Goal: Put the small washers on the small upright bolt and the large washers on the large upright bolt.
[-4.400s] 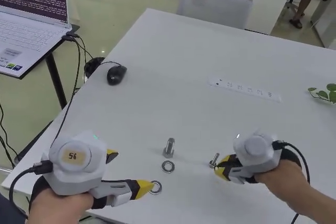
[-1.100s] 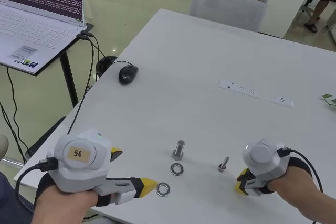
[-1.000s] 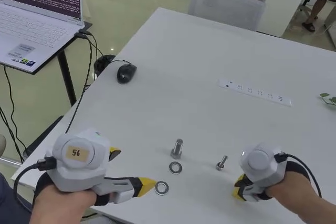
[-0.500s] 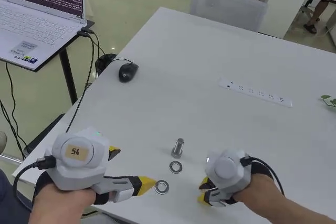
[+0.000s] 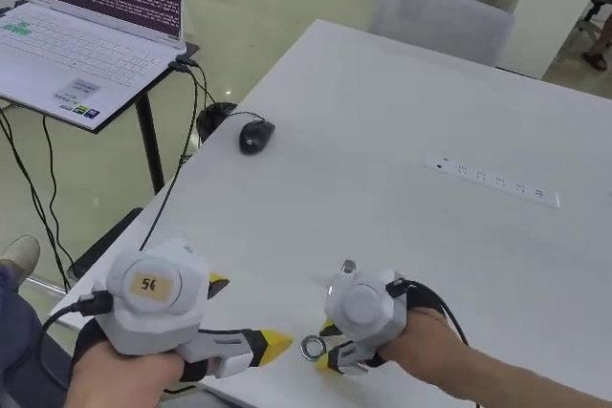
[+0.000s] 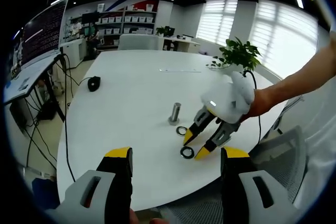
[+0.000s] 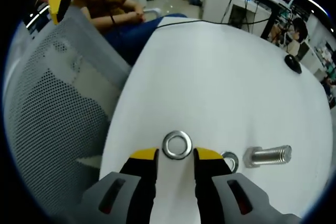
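The right claw (image 7: 177, 155), released, sets its yellow tips either side of a washer (image 7: 177, 145) lying flat on the white desk (image 7: 210, 66), bottom centre of the right gripper view. A second washer (image 7: 229, 161) and the large bolt (image 7: 268, 155) sit just right of it. The left claw (image 6: 176, 153) gapes wide, grasping nothing.

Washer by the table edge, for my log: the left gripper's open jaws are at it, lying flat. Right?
Not the left: the right gripper has its open jaws at the washer, lying flat by the table edge; the right gripper view shows it.
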`<act>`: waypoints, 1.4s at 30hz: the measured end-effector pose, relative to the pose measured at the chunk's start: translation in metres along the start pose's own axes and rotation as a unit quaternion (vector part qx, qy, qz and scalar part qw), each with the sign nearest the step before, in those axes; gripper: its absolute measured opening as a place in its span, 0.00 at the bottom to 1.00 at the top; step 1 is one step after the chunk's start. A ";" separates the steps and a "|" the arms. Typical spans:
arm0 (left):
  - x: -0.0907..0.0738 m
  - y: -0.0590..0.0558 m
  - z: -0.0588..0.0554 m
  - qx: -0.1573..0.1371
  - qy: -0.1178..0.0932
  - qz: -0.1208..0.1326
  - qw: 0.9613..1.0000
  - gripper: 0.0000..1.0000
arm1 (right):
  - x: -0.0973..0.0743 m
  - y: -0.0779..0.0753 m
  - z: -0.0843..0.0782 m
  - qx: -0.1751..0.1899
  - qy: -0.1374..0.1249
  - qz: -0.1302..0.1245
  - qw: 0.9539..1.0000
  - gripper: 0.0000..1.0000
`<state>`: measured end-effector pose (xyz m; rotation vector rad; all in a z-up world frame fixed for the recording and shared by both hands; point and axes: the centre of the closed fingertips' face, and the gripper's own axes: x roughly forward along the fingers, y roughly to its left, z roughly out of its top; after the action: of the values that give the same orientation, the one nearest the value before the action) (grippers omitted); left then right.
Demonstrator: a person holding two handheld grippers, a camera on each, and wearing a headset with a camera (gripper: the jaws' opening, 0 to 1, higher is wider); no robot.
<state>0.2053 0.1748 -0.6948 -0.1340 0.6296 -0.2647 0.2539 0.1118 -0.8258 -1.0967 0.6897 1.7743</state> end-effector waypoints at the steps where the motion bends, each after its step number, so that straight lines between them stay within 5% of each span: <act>1: 0.000 0.001 0.000 0.000 0.000 0.001 1.000 0.68 | 0.001 -0.001 0.001 0.000 0.000 0.002 1.000 0.28; 16: 0.004 -0.002 0.004 0.003 -0.001 -0.002 1.000 0.68 | 0.004 -0.003 0.001 -0.016 0.008 0.004 1.000 0.24; 42: 0.003 0.000 0.002 0.002 0.002 0.001 1.000 0.67 | -0.017 -0.007 -0.023 0.051 0.002 -0.020 0.998 0.23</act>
<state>0.2085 0.1745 -0.6948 -0.1300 0.6329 -0.2642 0.2725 0.0894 -0.8209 -1.0384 0.7473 1.6849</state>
